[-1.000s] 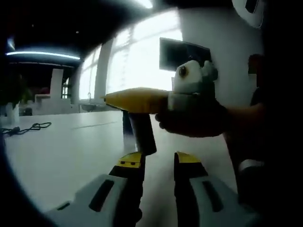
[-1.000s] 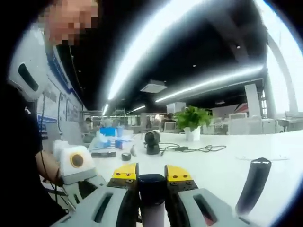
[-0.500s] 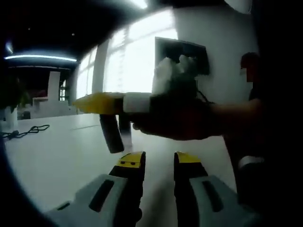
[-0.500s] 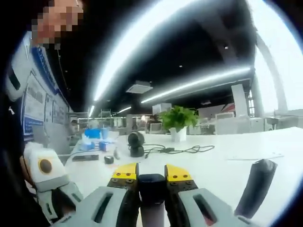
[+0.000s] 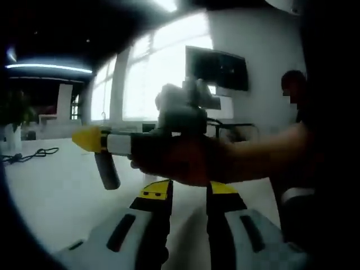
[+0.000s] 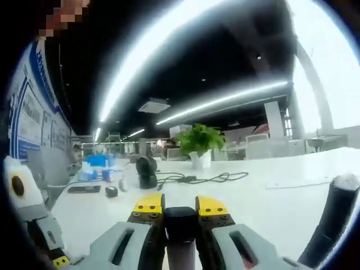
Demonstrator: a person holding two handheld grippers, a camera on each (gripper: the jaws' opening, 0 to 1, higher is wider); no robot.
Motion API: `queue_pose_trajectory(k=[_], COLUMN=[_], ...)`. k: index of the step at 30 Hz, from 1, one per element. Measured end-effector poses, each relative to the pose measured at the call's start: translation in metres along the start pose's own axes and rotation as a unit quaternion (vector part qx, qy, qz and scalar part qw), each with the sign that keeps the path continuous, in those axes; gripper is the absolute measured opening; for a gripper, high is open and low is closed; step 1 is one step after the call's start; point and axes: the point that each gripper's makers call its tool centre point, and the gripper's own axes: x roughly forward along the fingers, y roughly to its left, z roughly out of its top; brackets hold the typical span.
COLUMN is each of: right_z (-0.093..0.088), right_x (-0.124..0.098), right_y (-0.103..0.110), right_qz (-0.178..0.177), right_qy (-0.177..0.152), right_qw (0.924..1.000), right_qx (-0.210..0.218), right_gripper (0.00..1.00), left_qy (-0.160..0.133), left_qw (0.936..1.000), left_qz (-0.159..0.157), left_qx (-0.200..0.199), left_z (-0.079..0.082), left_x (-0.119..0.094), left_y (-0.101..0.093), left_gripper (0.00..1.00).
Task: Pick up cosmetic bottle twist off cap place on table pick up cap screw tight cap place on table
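Note:
My right gripper is shut on a dark cylinder that looks like the bottle or its cap; I cannot tell which. In the left gripper view a hand holds this gripper across the picture. Its yellow tip points left, and the cylinder hangs below it over the white table. My left gripper is low in front, open, with nothing between its jaws. At the right edge of the right gripper view, a second dark cylinder stands on the table.
On the far side of the table are a potted plant, a black cable, a round black device and small items near a blue box. The left gripper's body shows at the left edge. A wall screen hangs behind.
The right gripper and its cylinder moved left across the left gripper view, the hand following. The right gripper view swung, so the standing cylinder slid toward its right edge.

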Motion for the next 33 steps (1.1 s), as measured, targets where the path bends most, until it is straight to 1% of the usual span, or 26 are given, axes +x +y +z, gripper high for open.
queue_pose_trajectory(k=[2, 5, 8, 11, 12, 13, 17, 21, 28, 33], right_z=[-0.003, -0.009, -0.015, -0.022, -0.024, -0.022, -0.021, -0.021, -0.021, -0.021], right_x=[0.005, 0.012, 0.015, 0.018, 0.018, 0.018, 0.016, 0.010, -0.004, -0.003], right_y=[-0.002, -0.005, -0.006, -0.013, -0.014, -0.014, -0.013, -0.010, -0.010, -0.008], right_qz=[0.001, 0.001, 0.003, -0.003, -0.003, -0.002, 0.001, 0.007, 0.009, 0.010], right_qy=[-0.001, 0.001, 0.005, 0.009, 0.008, 0.005, 0.004, 0.004, 0.006, 0.014], right_qw=[1.0000, 1.0000, 0.9999, 0.9999, 1.0000, 1.0000, 1.0000, 1.0000, 0.9999, 0.9997], right_qx=[0.008, 0.003, -0.012, -0.009, -0.002, 0.004, 0.003, -0.003, -0.010, -0.019], right_gripper=[0.13, 0.13, 0.13, 0.13, 0.13, 0.13, 0.13, 0.13, 0.13, 0.13], left_qy=[0.001, -0.002, -0.005, -0.005, -0.005, -0.004, -0.001, 0.000, 0.003, 0.003], left_qw=[1.0000, 1.0000, 0.9999, 0.9998, 0.9998, 0.9997, 0.9997, 0.9997, 0.9997, 0.9997], left_qz=[-0.004, 0.001, 0.010, 0.017, 0.018, 0.020, 0.024, 0.025, 0.024, 0.024], left_qx=[-0.006, -0.009, -0.012, -0.010, -0.011, -0.009, -0.007, -0.006, -0.003, -0.002], left_z=[-0.001, 0.001, 0.002, 0.002, 0.002, 0.001, 0.001, 0.000, -0.001, -0.001], left_x=[0.000, -0.001, -0.001, -0.002, -0.002, -0.001, -0.001, -0.001, 0.000, 0.000], left_y=[0.000, 0.003, 0.008, 0.010, 0.011, 0.011, 0.013, 0.013, 0.012, 0.011], left_gripper=[0.14, 0.14, 0.14, 0.14, 0.14, 0.14, 0.14, 0.14, 0.14, 0.14])
